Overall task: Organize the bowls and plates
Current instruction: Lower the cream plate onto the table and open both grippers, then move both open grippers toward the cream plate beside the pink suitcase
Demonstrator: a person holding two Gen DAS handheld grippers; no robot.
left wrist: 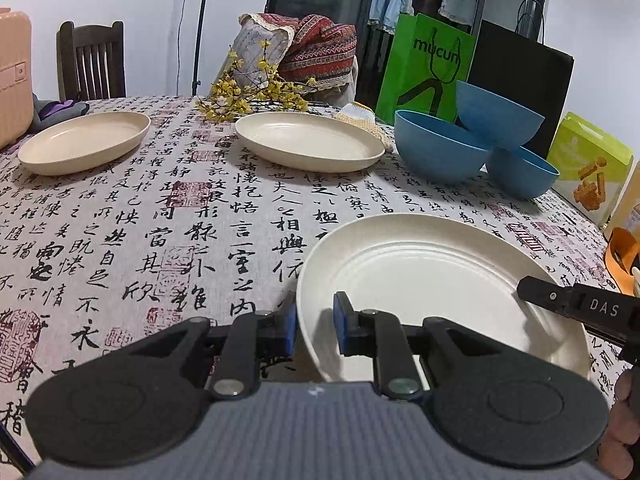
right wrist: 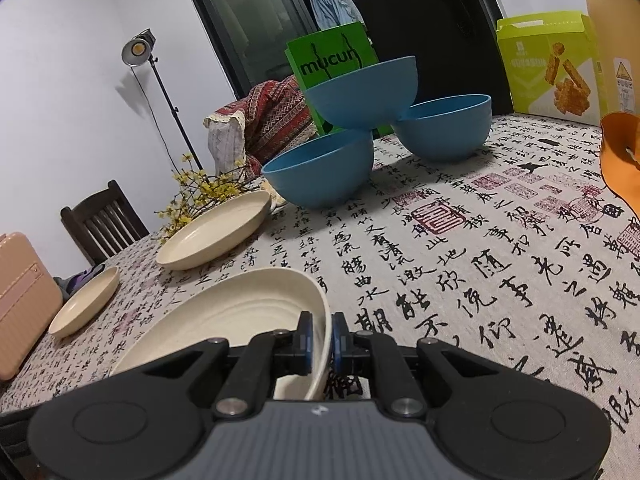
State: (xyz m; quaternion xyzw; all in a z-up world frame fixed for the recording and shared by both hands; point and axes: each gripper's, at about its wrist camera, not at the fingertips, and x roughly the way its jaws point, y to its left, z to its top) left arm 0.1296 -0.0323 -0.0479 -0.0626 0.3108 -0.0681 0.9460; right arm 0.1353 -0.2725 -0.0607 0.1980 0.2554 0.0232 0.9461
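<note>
1. Up close in the left wrist view, the left gripper (left wrist: 315,326) straddles the near-left rim of the nearest cream plate (left wrist: 440,280): one blue pad sits outside the rim, the other inside on the plate's face. The jaws stand narrow, but I cannot tell whether the pads actually press on the rim.
2. Also in that view, the right gripper (left wrist: 532,290) reaches in from the right edge, its dark tip lying on the plate's right rim.
3. Farther back on the calligraphy-print tablecloth (left wrist: 160,216) lie a second cream plate (left wrist: 308,140) near the middle and a third cream plate (left wrist: 84,142) to the left, well apart from each other.
4. To the right stand three blue bowls (left wrist: 440,148); two rest on the cloth side by side and the third sits tilted on top of them. A green bag (left wrist: 424,64) stands behind.
5. Now in the right wrist view, the right gripper (right wrist: 320,338) is clamped on the nearest plate's (right wrist: 240,312) right rim, the rim pinched between both blue pads, and the plate appears tilted.
6. Beyond it, the other two plates (right wrist: 216,228) lie to the left, and the bowls (right wrist: 320,176) stand ahead with one stacked on the two lower ones.
</note>
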